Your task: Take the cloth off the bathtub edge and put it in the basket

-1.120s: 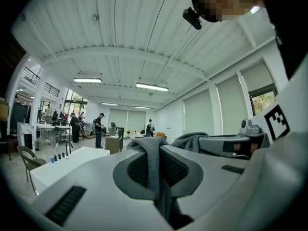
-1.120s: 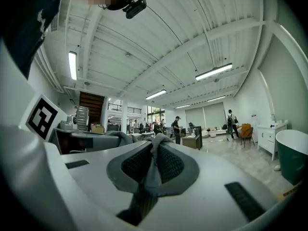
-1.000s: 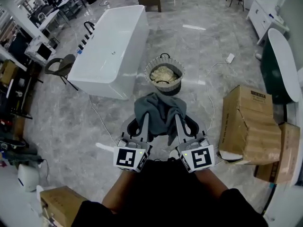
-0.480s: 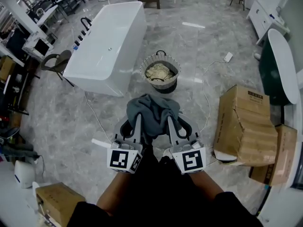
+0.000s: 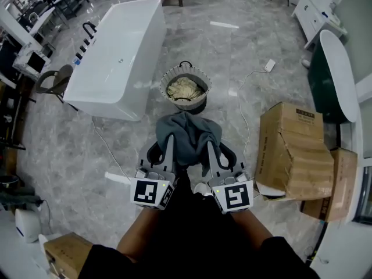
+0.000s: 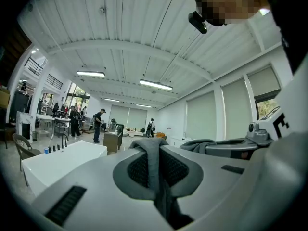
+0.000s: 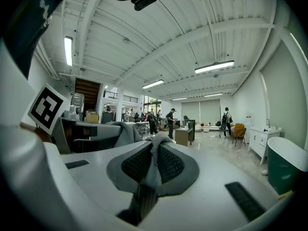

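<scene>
A grey cloth (image 5: 187, 137) hangs between my two grippers, held up in the air just short of the round woven basket (image 5: 164, 86). My left gripper (image 5: 170, 137) is shut on the cloth's left side, a fold of it (image 6: 151, 160) pinched between the jaws. My right gripper (image 5: 208, 139) is shut on the right side, with cloth (image 7: 153, 165) squeezed between its pads. The basket holds a cream-coloured bundle (image 5: 183, 89). The white bathtub (image 5: 114, 56) stands to the far left of the basket.
Battered cardboard boxes (image 5: 296, 151) sit on the floor to my right, and another box (image 5: 67, 253) at my lower left. A white cable (image 5: 241, 112) runs over the marble floor right of the basket. A dark green tub (image 5: 327, 80) stands at far right, a chair (image 5: 53, 81) left of the bathtub.
Bathtub and basket have slid up and to the left in the head view. Both grippers stay shut on the cloth, held the same way in front of me.
</scene>
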A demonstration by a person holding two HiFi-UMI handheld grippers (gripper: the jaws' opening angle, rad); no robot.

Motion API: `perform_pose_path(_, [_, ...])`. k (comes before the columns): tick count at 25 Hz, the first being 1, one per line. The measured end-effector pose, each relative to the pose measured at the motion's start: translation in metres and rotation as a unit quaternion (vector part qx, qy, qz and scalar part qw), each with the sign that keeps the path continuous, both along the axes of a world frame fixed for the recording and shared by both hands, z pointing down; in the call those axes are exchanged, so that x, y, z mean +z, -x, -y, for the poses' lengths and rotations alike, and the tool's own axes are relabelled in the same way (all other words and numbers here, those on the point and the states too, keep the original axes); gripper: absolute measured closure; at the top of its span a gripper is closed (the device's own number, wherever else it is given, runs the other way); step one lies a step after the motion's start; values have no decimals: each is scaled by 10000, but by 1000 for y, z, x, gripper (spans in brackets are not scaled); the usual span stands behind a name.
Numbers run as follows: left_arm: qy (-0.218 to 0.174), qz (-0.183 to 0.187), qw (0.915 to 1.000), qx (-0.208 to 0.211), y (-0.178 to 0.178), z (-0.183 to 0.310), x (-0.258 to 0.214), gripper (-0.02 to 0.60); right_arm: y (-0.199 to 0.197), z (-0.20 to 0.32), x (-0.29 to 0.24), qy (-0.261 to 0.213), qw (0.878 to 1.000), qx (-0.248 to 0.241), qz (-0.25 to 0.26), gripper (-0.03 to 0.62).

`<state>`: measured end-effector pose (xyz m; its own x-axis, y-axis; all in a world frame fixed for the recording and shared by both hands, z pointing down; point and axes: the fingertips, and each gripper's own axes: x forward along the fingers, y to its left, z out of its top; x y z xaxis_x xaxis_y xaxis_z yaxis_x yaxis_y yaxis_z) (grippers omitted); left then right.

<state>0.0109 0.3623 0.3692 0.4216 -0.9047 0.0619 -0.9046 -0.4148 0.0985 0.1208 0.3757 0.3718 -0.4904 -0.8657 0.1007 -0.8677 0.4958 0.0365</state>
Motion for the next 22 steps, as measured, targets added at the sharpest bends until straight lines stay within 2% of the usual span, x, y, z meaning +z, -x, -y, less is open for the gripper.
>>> perform_pose_path(5, [11,-91,9998,176,5,46,2,555,5,43,0,26,9998,108,-156,551])
perform_pose_path(10, [96,-116,9992,368,25,94,1,557,27,89,7,449,9986,218,-178,551])
perform_pose_path(22, [-223,-316,9945,970,70,214,-21,555,81,203,-18,151,9975,687,-93,551])
